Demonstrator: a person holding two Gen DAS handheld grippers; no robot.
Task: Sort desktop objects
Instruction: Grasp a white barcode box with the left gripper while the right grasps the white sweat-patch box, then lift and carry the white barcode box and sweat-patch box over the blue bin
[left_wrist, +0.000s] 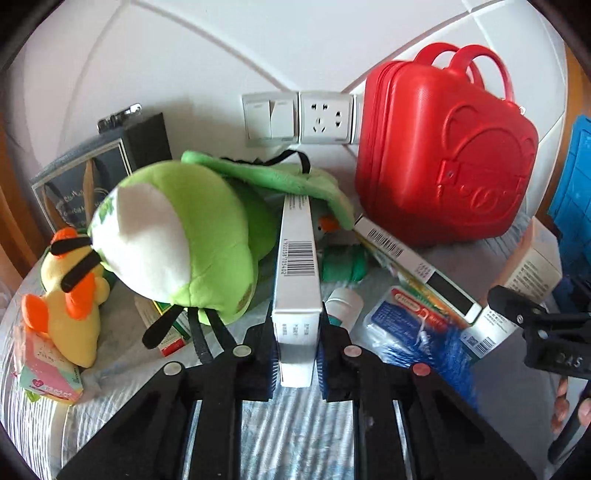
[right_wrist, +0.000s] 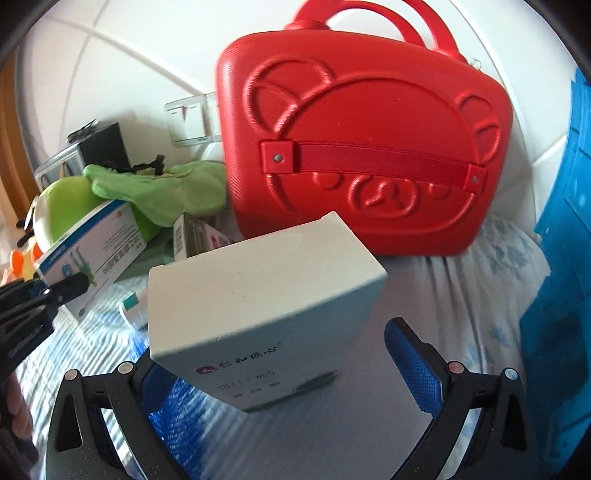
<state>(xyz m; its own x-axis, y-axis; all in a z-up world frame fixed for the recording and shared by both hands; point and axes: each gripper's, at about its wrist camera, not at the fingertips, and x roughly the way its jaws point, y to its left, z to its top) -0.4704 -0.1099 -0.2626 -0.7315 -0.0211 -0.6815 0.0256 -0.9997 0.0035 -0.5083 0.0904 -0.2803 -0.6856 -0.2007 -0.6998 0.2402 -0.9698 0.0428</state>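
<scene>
My left gripper (left_wrist: 297, 332) is shut on a long white box with a barcode (left_wrist: 297, 266), held edge-up above the cloth. The same box shows in the right wrist view (right_wrist: 92, 254). My right gripper (right_wrist: 284, 365) is wide open around a large white box with red Chinese print (right_wrist: 258, 302); the right blue pad stands apart from the box, the left pad is hidden behind it. The right gripper also shows in the left wrist view (left_wrist: 535, 325). A green plush (left_wrist: 177, 236) and a yellow duck plush (left_wrist: 70, 295) lie at the left.
A red hard case (left_wrist: 443, 155) (right_wrist: 362, 147) stands by the tiled wall. A blue crate (right_wrist: 565, 258) is at the right. More medicine boxes (left_wrist: 413, 258), a blue packet (left_wrist: 406, 328), a dark gift box (left_wrist: 85, 177) and a wall socket (left_wrist: 325, 118) surround them on the striped cloth (left_wrist: 295, 424).
</scene>
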